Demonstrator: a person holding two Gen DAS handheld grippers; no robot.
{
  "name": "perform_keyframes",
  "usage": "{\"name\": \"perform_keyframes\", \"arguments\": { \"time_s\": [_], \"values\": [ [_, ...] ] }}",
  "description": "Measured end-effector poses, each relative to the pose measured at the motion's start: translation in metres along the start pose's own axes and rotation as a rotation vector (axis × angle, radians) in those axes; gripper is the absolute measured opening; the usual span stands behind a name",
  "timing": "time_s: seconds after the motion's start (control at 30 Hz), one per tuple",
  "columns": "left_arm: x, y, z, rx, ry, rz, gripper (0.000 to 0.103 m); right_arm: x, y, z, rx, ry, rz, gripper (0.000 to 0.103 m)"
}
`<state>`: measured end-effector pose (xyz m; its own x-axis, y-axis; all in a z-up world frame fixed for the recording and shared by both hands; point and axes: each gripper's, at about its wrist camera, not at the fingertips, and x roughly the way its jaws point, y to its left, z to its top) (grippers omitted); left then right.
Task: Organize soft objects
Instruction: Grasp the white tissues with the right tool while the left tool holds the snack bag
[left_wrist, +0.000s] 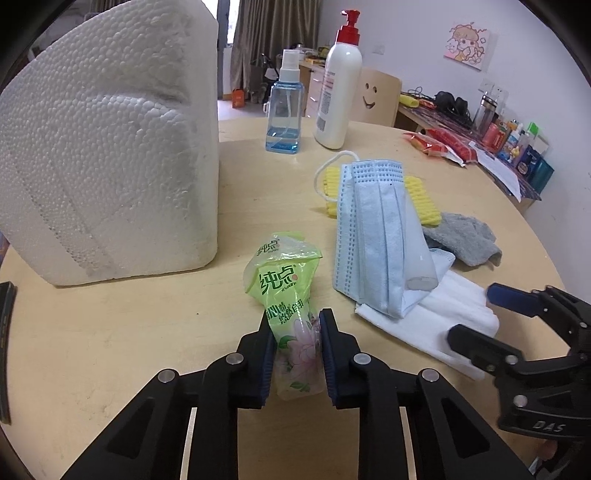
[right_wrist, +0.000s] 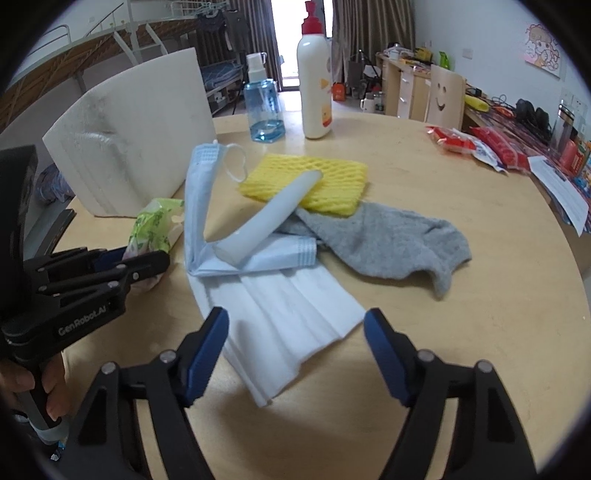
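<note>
My left gripper is shut on the lower part of a crumpled green tissue pack that lies on the round wooden table; its pads press both sides. In the right wrist view the left gripper holds that pack at the far left. My right gripper stands open just above a folded white cloth, nothing between its pads. Behind the cloth lie a blue face mask, a pale tube, a yellow foam net and a grey sock.
A big white styrofoam block stands at the left. A blue spray bottle and a white pump bottle stand at the table's far side. Red snack packets lie at the far right edge. A hand grips the left handle.
</note>
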<state>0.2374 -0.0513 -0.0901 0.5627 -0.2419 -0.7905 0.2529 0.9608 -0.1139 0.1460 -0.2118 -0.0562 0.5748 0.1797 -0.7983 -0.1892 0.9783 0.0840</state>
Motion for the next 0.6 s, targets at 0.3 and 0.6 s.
{"name": "perform_keyframes", "arguments": {
  "time_s": [0.3, 0.6],
  "values": [
    [-0.003, 0.005, -0.002, -0.005, 0.002, -0.029, 0.024, 0.015, 0.009, 0.003, -0.048, 0.042, -0.017, 0.062],
    [-0.006, 0.006, -0.004, -0.004, -0.008, -0.041, 0.024, 0.013, 0.010, 0.001, -0.071, 0.049, -0.086, 0.024]
  ]
}}
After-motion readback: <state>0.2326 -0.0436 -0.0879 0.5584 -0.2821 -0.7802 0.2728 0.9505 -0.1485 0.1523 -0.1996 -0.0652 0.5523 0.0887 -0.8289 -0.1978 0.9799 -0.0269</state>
